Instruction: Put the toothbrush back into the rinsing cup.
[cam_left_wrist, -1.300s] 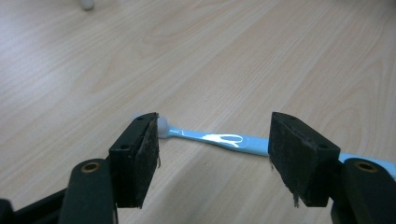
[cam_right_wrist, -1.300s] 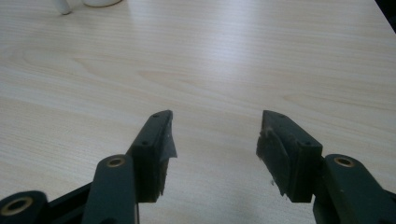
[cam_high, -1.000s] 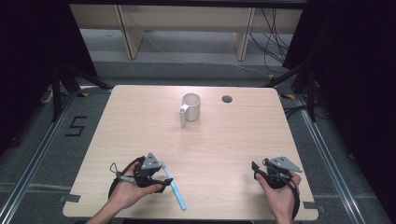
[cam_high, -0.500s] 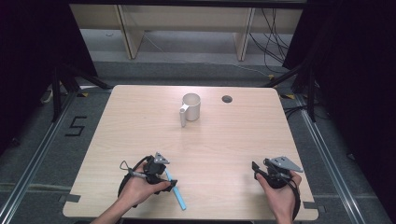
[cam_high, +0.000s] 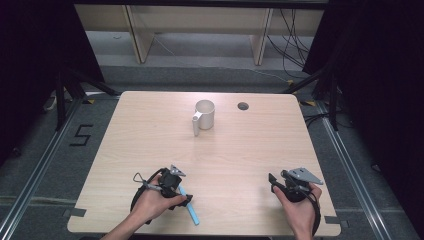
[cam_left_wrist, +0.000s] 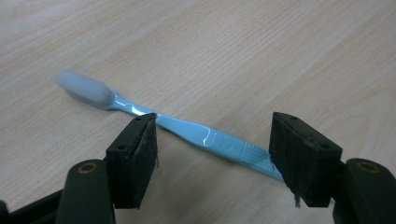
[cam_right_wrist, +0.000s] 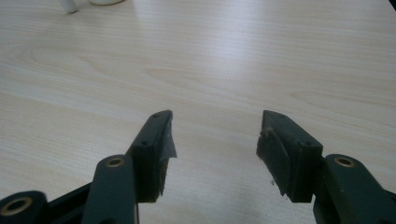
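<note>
The work in hand is judged to be at its opening stage: a light blue toothbrush (cam_left_wrist: 205, 137) is being approached for a grasp but has not yet been gripped. In the left gripper view, the toothbrush is seen lying flat on the wooden table (cam_high: 150, 125), with its handle passing between the two jaws of the left gripper (cam_left_wrist: 212, 156), which are spread wide on either side of it without touching it; the bristled head is blurred and lies beyond the jaws. In the high view, the toothbrush is found near the front edge of the table, partly under the left gripper. The right gripper (cam_right_wrist: 215, 149) is held over bare table at the front right, its jaws wide apart and nothing between them. A white mug (cam_high: 204, 116) stands upright well apart, toward the far side. The closing, the lift and any carrying, perhaps to the mug, are judged to be left.
</note>
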